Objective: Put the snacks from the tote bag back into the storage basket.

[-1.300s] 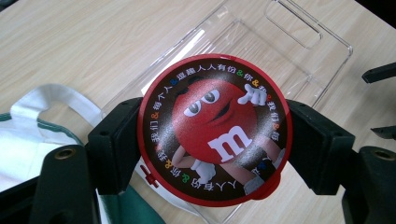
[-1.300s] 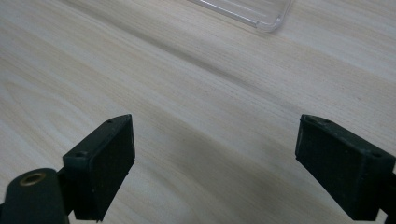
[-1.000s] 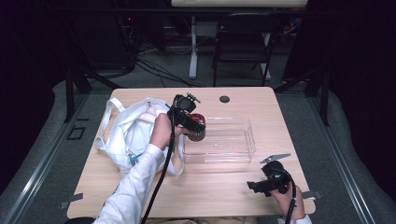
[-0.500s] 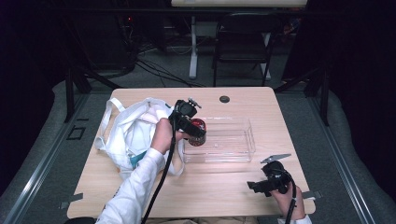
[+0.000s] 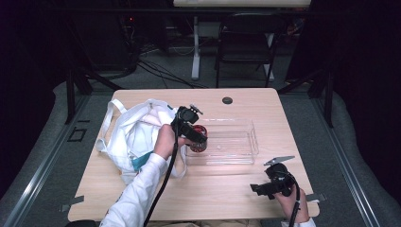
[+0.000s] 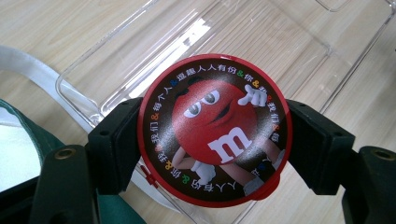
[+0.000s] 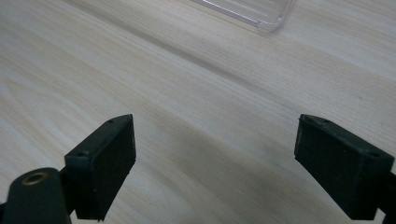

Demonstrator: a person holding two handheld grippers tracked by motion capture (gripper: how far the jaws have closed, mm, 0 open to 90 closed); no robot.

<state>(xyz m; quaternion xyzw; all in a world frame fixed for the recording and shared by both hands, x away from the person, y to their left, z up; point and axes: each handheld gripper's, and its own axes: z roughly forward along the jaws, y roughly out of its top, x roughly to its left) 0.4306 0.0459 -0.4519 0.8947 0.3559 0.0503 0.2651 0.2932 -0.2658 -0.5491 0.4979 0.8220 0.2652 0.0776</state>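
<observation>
The table [image 5: 222, 189] carries one clear plastic tray [image 5: 236, 142], one white cloth bag [image 5: 132, 137] and one round red tin [image 5: 198, 138]; two hand-held grippers are in use. The left hand-held gripper [image 5: 195, 136] pinches the tin by its rim, one jaw on each side, at the tray's left end, just beside the bag. The right hand-held gripper [image 5: 257, 188] sits near the table's front right edge with its jaws spread wide and nothing between them, well apart from the tray. The left gripper view resolves the tin [image 6: 215, 129] lid: a red cartoon candy figure with a white "m", ringed by small printed characters, with the tray [image 6: 261, 42] floor behind it and a green-edged strip of the bag [image 6: 28, 154] at lower left. The right gripper view shows bare wood grain and one tray [image 7: 252, 11] corner at the top.
</observation>
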